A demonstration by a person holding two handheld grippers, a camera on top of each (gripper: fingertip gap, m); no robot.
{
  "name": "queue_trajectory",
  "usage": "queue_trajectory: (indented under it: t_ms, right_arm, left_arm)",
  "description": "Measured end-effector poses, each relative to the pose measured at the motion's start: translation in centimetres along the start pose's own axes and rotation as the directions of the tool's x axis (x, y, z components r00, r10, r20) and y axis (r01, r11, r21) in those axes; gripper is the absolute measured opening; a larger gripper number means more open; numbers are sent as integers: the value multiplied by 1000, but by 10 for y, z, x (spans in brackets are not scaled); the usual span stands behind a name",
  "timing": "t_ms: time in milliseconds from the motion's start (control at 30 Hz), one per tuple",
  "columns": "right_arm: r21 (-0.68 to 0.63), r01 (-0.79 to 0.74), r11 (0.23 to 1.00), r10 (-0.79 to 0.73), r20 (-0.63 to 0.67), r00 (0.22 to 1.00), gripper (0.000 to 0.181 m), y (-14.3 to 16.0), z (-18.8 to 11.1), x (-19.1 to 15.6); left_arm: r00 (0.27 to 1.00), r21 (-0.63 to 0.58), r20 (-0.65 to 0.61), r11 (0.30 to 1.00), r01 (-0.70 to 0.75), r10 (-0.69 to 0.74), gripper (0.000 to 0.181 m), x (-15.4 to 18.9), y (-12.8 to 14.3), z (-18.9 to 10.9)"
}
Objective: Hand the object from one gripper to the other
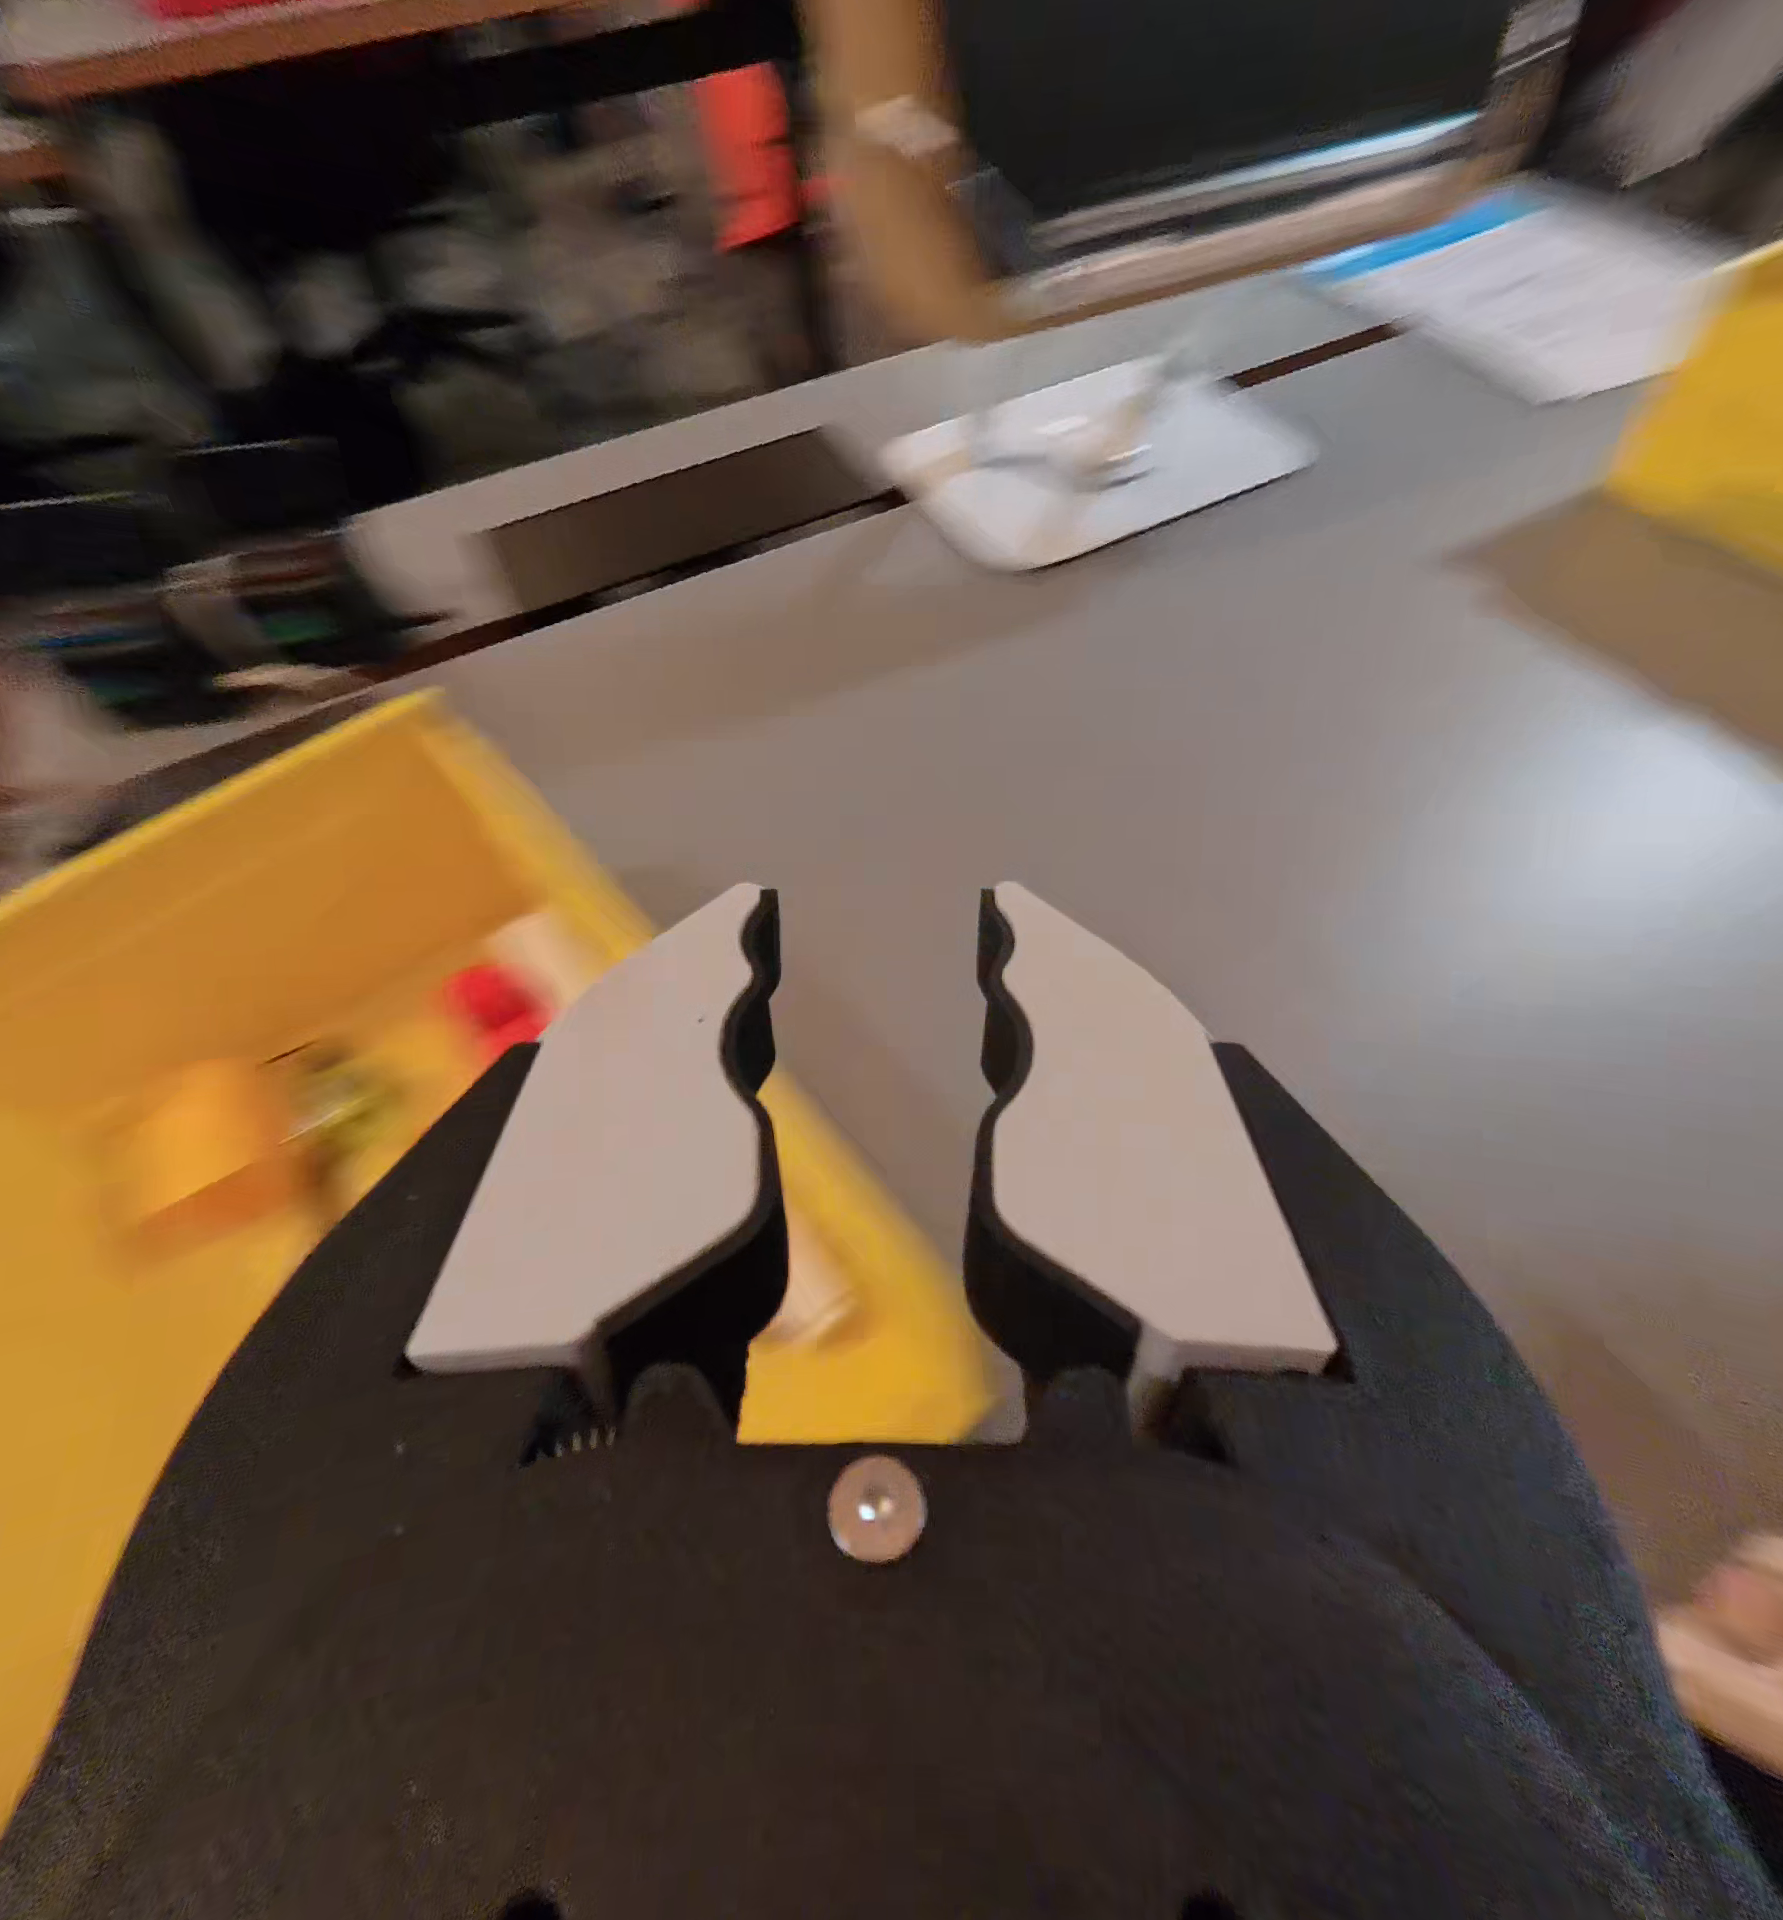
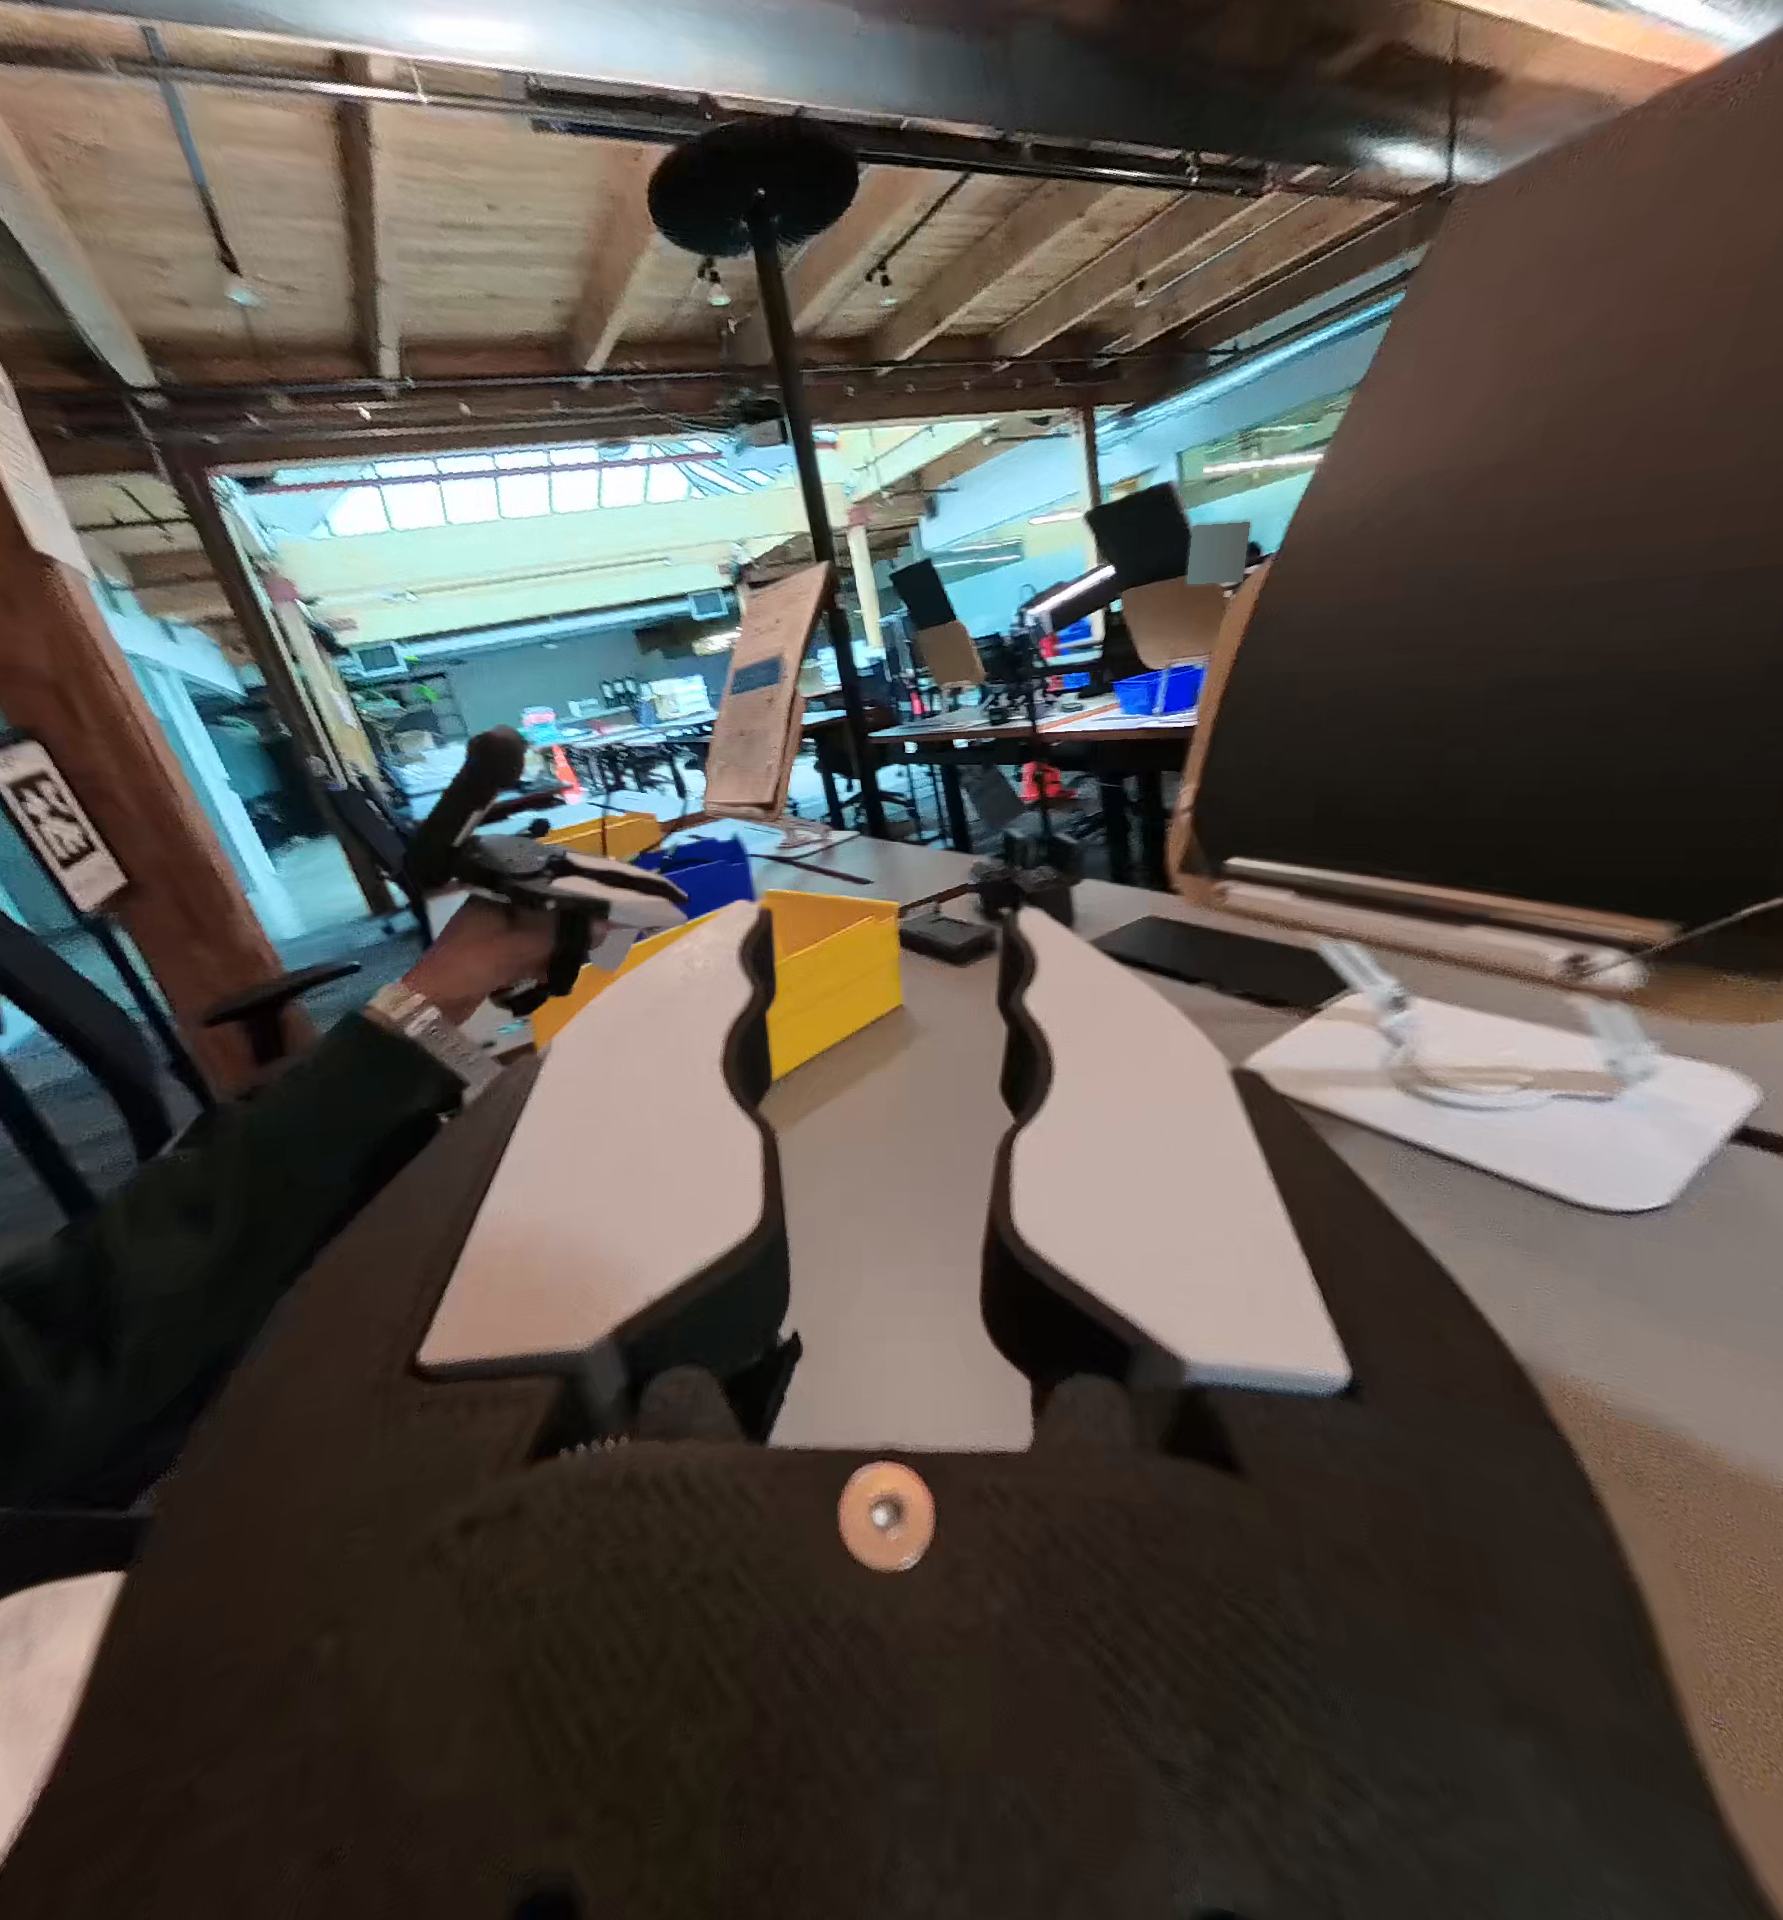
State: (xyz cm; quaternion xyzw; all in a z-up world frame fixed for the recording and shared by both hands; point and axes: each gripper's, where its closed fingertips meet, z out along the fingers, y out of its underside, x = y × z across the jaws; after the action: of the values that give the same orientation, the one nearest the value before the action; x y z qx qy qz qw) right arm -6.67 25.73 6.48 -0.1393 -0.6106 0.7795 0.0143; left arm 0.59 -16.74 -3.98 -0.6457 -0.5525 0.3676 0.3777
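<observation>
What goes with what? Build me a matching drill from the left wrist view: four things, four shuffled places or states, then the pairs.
1. left tongs
2. yellow bin
3. red object
4. white stand base

A. inside the bin
B. open, gripping nothing
C. flat on the far side of the grey table
D. left of the tongs, holding items

Pairs: 1-B, 2-D, 3-A, 4-C.

A grey table point(image 2: 897, 1174) is shown bearing a white stand base point(image 2: 1510, 1117) beneath a large tilted dark panel point(image 2: 1552, 582); a black pole point(image 2: 804, 457) is seen behind.
</observation>
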Motion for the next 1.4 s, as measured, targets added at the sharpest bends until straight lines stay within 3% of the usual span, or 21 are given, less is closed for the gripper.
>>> queue_trajectory:
  t_ms: [67, 133, 233, 333, 500, 667, 967, 1400]
  right_arm:
    - [12, -37, 999, 37, 0, 999, 36, 30, 8, -3]
    - [-14, -70, 997, 70, -37, 997, 36, 68, 12, 3]
    - [-131, -99, 986, 88, -88, 992, 37, 129, 14, 11]
    - [-247, -112, 962, 93, -86, 992, 39, 161, 11, 10]
    - [-301, -18, 953, -2, -65, 998, 40, 169, 5, 9]
    - [-356, -40, 934, 35, -22, 999, 41, 186, 9, 2]
    - [-480, 127, 868, -120, 45, 992, 42, 210, 13, -7]
    - [-467, 70, 881, -65, 28, 997, 44, 209, 13, -5]
  left_arm:
    - [976, -93, 218, 996, 16, 5, 38, -59, 22, -23]
    - [950, -115, 306, 988, 99, -60, 37, -94, 40, -37]
    - [942, -32, 246, 969, 243, -228, 35, -111, 48, -31]
    - [927, -81, 217, 941, 328, -304, 35, -120, 65, -15]
    - [923, -179, 198, 913, 366, -331, 31, -122, 83, 4]
    - [933, -307, 173, 882, 357, -317, 30, -106, 95, 14]
    - [899, -581, 114, 705, 406, -423, 37, -75, 153, 28]
    - [904, -627, 128, 674, 392, -407, 42, -65, 155, 37]
